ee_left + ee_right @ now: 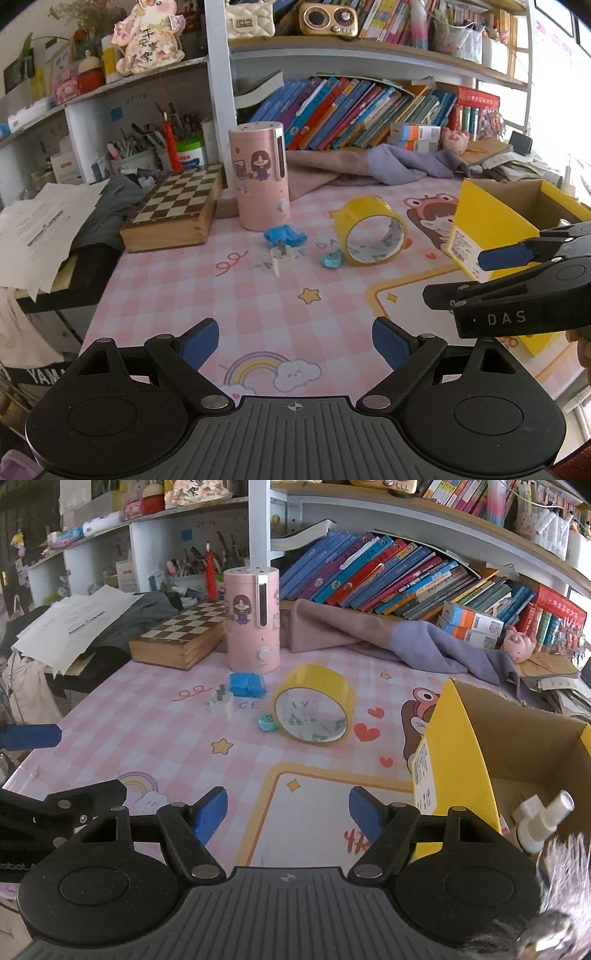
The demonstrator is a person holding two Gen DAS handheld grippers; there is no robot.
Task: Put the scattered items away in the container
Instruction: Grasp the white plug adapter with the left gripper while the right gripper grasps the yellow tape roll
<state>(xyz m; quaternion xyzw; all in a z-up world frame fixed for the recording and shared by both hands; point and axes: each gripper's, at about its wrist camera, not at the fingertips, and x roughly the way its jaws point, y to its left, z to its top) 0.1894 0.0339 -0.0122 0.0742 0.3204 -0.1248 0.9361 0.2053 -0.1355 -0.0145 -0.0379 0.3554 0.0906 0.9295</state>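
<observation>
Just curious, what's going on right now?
Both claws, left and right, open, empty. Yellow tape roll on pink mat, outside yellow cardboard box. Nothing blocking.

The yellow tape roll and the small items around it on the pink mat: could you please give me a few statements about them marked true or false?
1. The yellow tape roll lies flat on its side face. False: it stands on its edge, its hole facing the camera.
2. The white plug adapter lies on the mat, its prongs pointing up. True.
3. The cardboard box is empty. False: a white item already lies inside.
4. The small teal object sits right beside the tape roll. True.
5. The right gripper grips the blue crumpled item. False: its jaws are open with nothing between them.
</observation>
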